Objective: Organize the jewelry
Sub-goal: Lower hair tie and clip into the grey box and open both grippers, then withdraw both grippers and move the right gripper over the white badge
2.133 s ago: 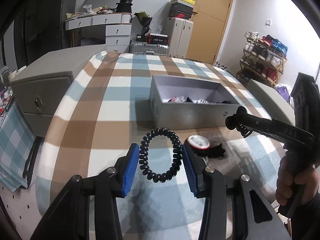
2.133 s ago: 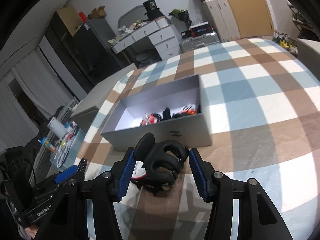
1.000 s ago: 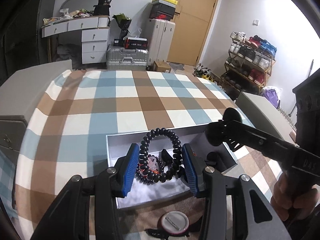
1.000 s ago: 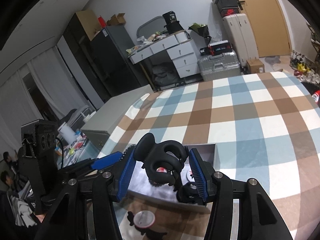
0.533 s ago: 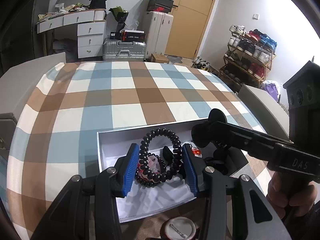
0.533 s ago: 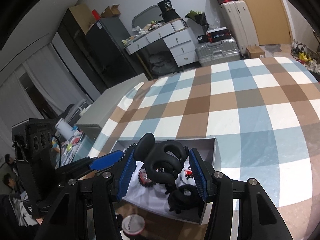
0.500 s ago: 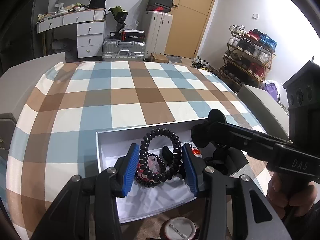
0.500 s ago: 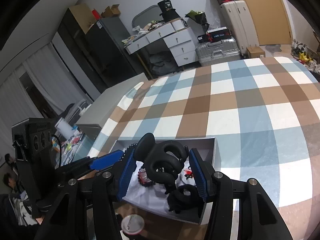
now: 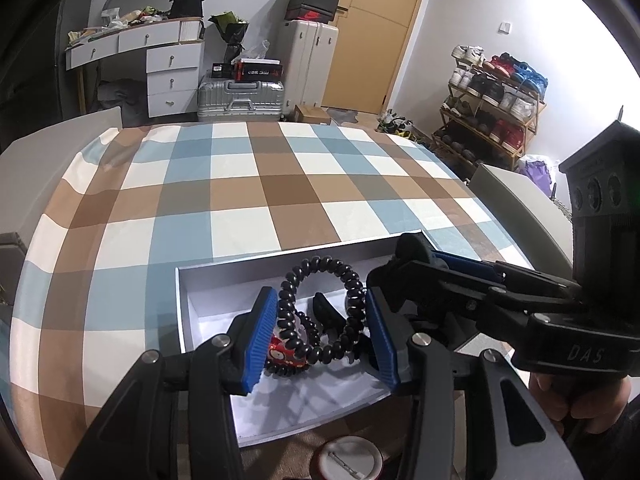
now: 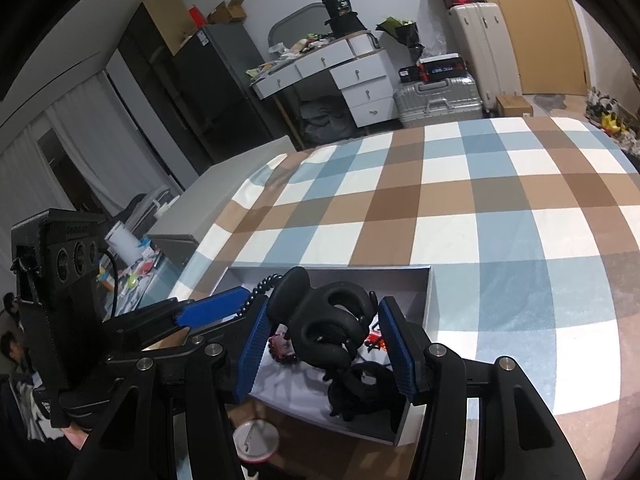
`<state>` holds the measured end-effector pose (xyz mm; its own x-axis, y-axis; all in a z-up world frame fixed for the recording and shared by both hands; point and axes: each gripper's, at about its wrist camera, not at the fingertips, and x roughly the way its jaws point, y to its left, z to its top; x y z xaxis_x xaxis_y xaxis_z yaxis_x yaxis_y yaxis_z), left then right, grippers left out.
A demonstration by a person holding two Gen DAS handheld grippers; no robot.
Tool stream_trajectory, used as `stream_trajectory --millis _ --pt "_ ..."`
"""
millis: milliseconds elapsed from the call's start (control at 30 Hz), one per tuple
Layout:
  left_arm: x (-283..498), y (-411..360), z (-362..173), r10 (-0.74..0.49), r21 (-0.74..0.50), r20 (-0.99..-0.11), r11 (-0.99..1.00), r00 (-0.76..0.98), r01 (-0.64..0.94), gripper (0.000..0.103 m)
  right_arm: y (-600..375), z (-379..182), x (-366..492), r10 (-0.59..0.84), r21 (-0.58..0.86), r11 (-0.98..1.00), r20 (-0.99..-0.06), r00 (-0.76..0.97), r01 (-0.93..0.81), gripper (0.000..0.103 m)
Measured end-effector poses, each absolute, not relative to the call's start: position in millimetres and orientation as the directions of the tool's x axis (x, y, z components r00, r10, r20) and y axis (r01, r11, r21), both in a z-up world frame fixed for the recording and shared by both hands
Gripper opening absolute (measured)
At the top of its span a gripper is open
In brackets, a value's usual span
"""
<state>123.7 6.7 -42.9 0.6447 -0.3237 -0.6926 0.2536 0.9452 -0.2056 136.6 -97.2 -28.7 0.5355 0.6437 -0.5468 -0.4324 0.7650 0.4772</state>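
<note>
An open grey box (image 9: 182, 312) lies on the plaid bedspread (image 9: 240, 200). Over its inside hangs my left gripper (image 9: 320, 296) with a black spiral hair tie (image 9: 354, 284) between the blue pads. Both pads still touch the tie while the jaws are opening. Just to the right, my right gripper (image 10: 323, 304) is shut on a black claw clip (image 10: 320, 332), also above the box (image 10: 431, 300). In the right wrist view the left gripper's blue pad (image 10: 212, 306) and the hair tie (image 10: 264, 282) show at the left.
The box holds a second black claw clip (image 10: 360, 392), a red trinket (image 9: 280, 354) and a dark bead bracelet (image 10: 280, 348). A round white badge (image 9: 346, 460) lies on the bed before the box. A hand (image 9: 560, 396) holds the right gripper's handle.
Both grippers came from in front of the box to above it and sank slightly toward its inside, each carrying its item. The left pads now stand a little wider.
</note>
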Motion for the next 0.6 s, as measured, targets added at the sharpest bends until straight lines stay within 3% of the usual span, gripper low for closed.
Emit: stream_trajectory --millis 67,133,300,467,600 --pt "122.8 6.5 -42.9 -0.321 -0.201 -0.701 0.946 0.637 0.255 0.045 -97.0 -29.0 136.8 0.643 0.481 0.765 -0.547 0.536 -0.428 0.056" --pt "121.5 6.1 -42.6 -0.301 -0.182 -0.71 0.952 0.637 0.246 0.047 -98.2 -29.3 136.9 0.646 0.49 0.762 -0.545 0.535 -0.423 0.065" --pt "113.0 6.1 -37.4 -0.276 -0.152 -0.703 0.959 0.656 0.241 0.058 -103.2 -23.0 129.7 0.649 0.494 0.759 -0.526 0.55 -0.424 0.066" --pt "106.1 8.8 -31.4 -0.253 -0.135 -0.691 0.965 0.677 0.223 0.061 -109.0 -11.7 119.2 0.638 0.484 0.767 -0.503 0.582 -0.422 0.066" --pt "98.6 10.1 -28.5 -0.21 -0.111 -0.687 0.976 0.695 0.185 0.071 -113.1 -3.6 109.0 0.633 0.477 0.77 -0.491 0.598 -0.424 0.074"
